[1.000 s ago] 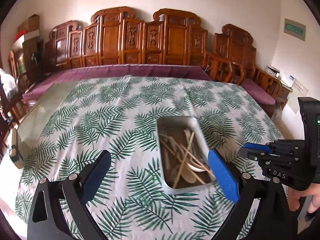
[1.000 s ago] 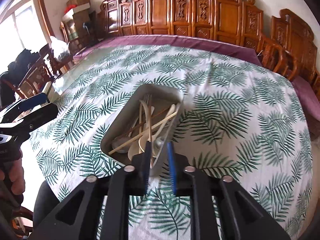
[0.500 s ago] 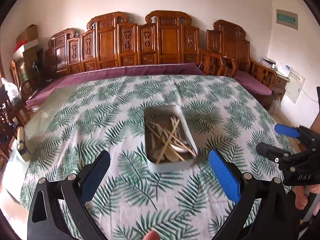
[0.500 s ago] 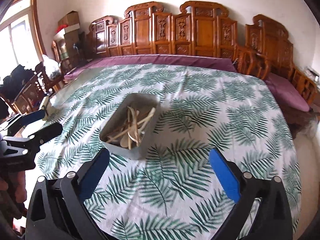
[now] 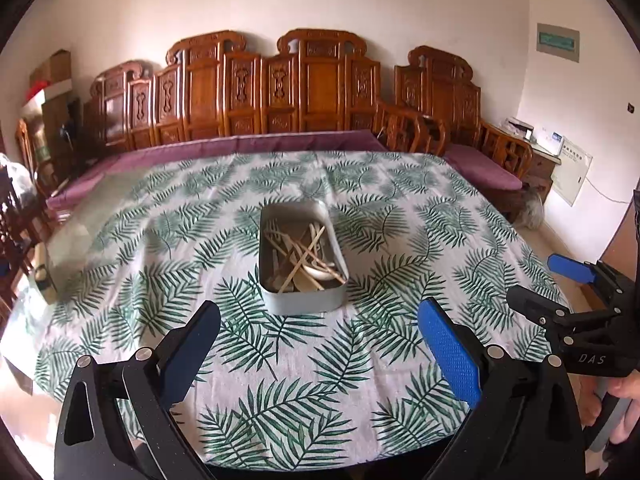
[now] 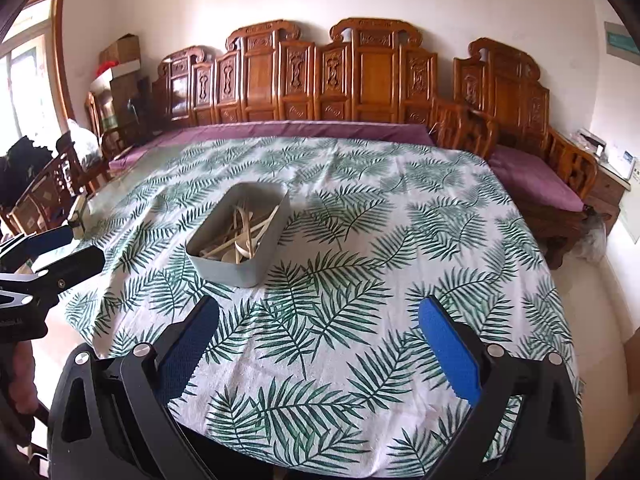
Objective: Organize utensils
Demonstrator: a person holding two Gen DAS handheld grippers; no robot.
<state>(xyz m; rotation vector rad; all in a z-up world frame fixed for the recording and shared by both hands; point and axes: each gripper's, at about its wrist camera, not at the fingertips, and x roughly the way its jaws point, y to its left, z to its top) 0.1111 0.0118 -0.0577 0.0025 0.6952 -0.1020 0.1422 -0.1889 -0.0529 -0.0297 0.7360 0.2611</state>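
A grey metal tray [image 5: 303,303] [image 6: 224,264] sits mid-table on the leaf-print cloth, filled with a jumble of wooden chopsticks and pale spoons [image 5: 304,260] [image 6: 244,236]. My left gripper [image 5: 320,344] hangs open over the table's near edge, well short of the tray, nothing between its blue pads. My right gripper [image 6: 318,344] is also wide open and empty, near the front edge, to the right of the tray. Each gripper shows at the side of the other's view: the right gripper [image 5: 560,292] and the left gripper [image 6: 52,252], both open.
The table [image 5: 440,208] is round, covered by the palm-leaf cloth with a glass strip bare at the left. A small box [image 5: 42,272] lies at the left edge. Carved wooden benches with purple cushions [image 6: 320,92] line the far wall. A person's hand [image 5: 616,392] holds the right handle.
Both grippers have pulled back from the tray toward the near table edge. The right gripper, nearly shut at the tray's rim a second ago, has opened wide. The tray stays in place.
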